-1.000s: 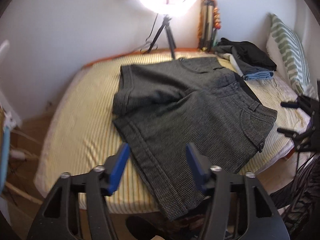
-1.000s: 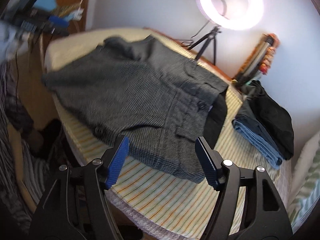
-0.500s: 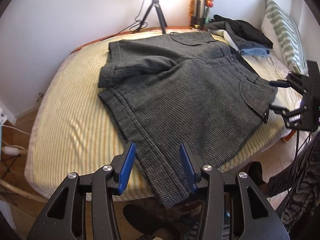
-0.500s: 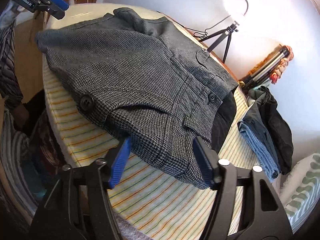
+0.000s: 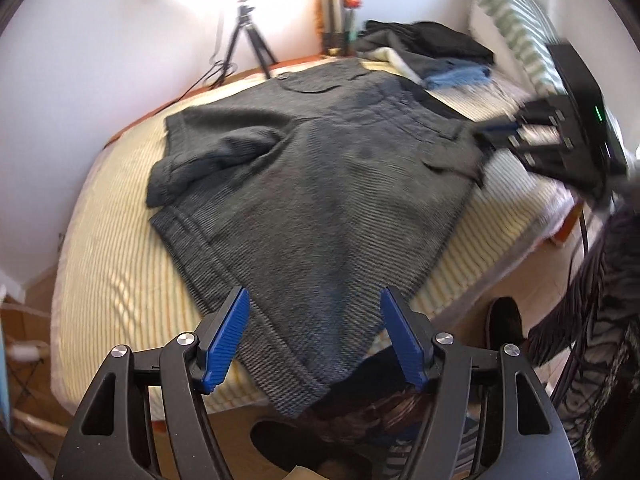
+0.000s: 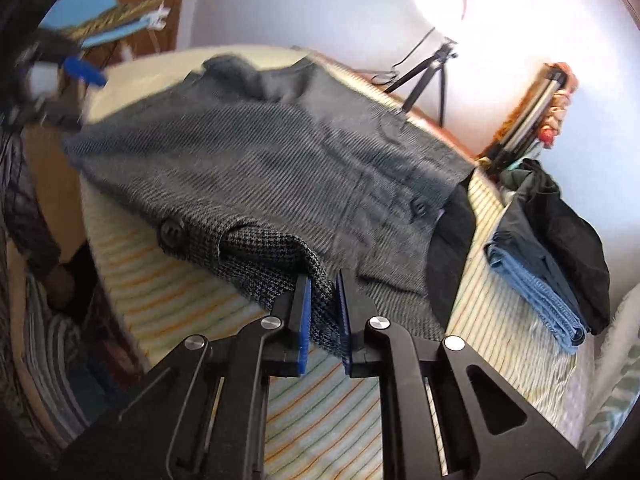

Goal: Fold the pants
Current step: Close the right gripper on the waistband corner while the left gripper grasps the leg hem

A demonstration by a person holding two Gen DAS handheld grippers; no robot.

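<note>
Dark grey checked short pants (image 5: pixel 320 184) lie spread on the striped bed, one leg bunched at the far left. My left gripper (image 5: pixel 315 300) hovers over the near leg hem, its jaws opening, with the cloth below and between the blue pads (image 5: pixel 224 340) but not pressed. My right gripper (image 6: pixel 322 280) is shut on the waistband corner of the pants (image 6: pixel 280 168), next to a black button (image 6: pixel 171 232). In the left wrist view the right gripper (image 5: pixel 520 136) shows blurred at the waist edge. The left gripper (image 6: pixel 76 68) appears blurred at the far left of the right wrist view.
The yellow striped bed (image 5: pixel 120 240) ends close in front, with floor and a person's shoe (image 5: pixel 504 320) below. Folded jeans (image 6: pixel 536 292) and dark clothes (image 6: pixel 560 220) lie at the right. A striped pillow (image 5: pixel 508 28) and a light tripod (image 5: pixel 252 40) stand behind.
My right gripper has come down onto the waistband corner and closed on it. My left gripper has moved closer to the leg hem, narrowing and then spreading wide again.
</note>
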